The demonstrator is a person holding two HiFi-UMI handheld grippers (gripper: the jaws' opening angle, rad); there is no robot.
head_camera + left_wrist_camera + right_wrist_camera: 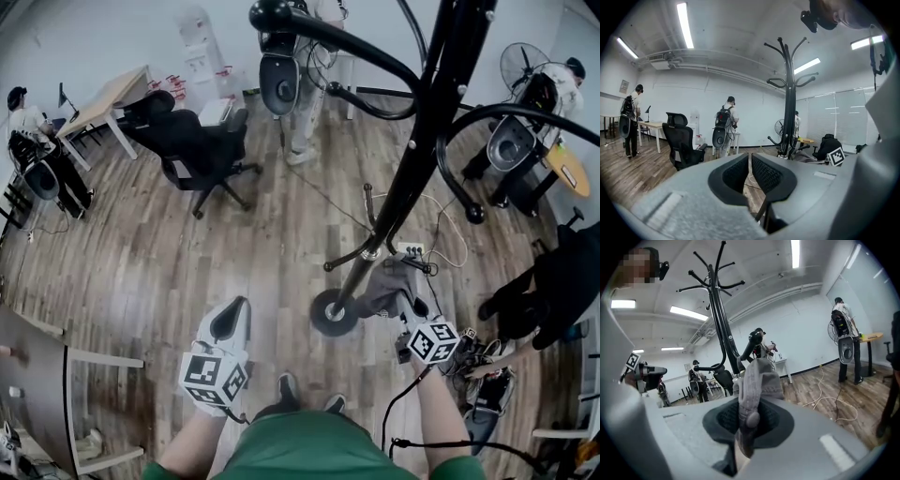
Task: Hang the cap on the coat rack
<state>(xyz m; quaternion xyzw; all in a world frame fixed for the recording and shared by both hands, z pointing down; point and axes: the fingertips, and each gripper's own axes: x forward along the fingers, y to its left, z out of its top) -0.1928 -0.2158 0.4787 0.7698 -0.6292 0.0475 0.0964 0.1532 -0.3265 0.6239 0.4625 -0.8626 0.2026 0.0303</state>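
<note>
1. Where the wooden floor (141,253) spreads underneath, the black coat rack (412,141) stands upright on its round base, its curved hooks branching from the top of the pole; it is just ahead of the person and to their right.
2. Farther off, a black office chair (192,145) stands on the floor beside a pale worktop (108,98); other people stand around the room.
3. Both forearms reach forward from a green shirt; the left gripper (230,323) is held low, away from the rack, its jaws drawn almost together with only a thin slit and nothing between them.
4. On the right, the right gripper (749,423) points up at the rack, clamped on the cap.
5. Grey and crumpled, the cap (758,380) sticks up out of those jaws, close to the pole, not yet on any hook.
</note>
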